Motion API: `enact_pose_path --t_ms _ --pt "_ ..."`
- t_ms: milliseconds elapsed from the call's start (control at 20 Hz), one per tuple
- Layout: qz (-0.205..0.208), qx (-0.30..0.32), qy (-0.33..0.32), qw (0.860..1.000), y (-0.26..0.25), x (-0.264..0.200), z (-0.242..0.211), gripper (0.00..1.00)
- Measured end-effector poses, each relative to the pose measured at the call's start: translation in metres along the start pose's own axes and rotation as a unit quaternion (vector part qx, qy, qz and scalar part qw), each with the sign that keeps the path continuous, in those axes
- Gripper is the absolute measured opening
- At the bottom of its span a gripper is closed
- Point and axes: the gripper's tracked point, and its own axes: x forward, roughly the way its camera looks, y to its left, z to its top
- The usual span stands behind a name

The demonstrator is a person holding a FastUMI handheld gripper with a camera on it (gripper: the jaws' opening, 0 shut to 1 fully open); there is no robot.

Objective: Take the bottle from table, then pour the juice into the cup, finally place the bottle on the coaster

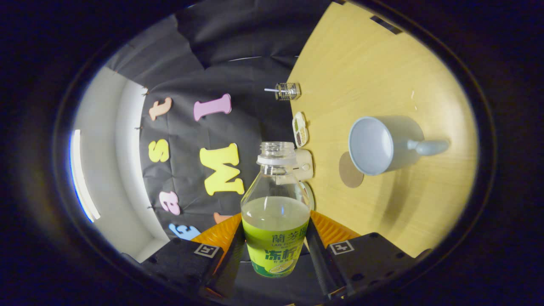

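While the fingers (pixel 275 242) clamp the uncapped, half-full bottle (pixel 275 212), the cup (pixel 378 146) looks empty.

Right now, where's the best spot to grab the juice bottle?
Grab the bottle around its wide labelled body, one finger on each side. That's how the gripper holds it. The neck is thin and slopes, and the open mouth stays clear for pouring.

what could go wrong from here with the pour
1. The bottle is uncapped and the hand-held gripper, shut on its label, has the view rolled sideways, so juice may spill before its mouth is over the cup.
2. The cup sits apart from the bottle's mouth, so the stream could miss its opening and wet the table.
3. The coaster lies tight against the cup, so setting the bottle down could knock the cup.
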Motion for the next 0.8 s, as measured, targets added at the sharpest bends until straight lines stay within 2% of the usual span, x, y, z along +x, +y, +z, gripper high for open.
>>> enact_pose_path --t_ms 100,200,300,350,500,650,800 --pt "-0.027 -0.081 -0.012 0.996 -0.013 -0.002 0.001 0.79" --pt "-0.033 -0.159 -0.019 0.987 -0.010 -0.008 0.001 0.79" --pt "-0.039 -0.249 -0.021 0.967 -0.007 -0.006 0.001 0.79" --pt "-0.045 -0.300 -0.020 0.953 -0.006 -0.007 0.000 0.79" --pt "-0.068 -0.444 -0.027 0.893 -0.001 -0.018 0.006 0.79" --pt "-0.061 -0.546 -0.042 0.834 0.012 -0.018 0.009 0.79" --pt "-0.091 -0.646 -0.037 0.757 0.013 -0.006 0.011 0.80"
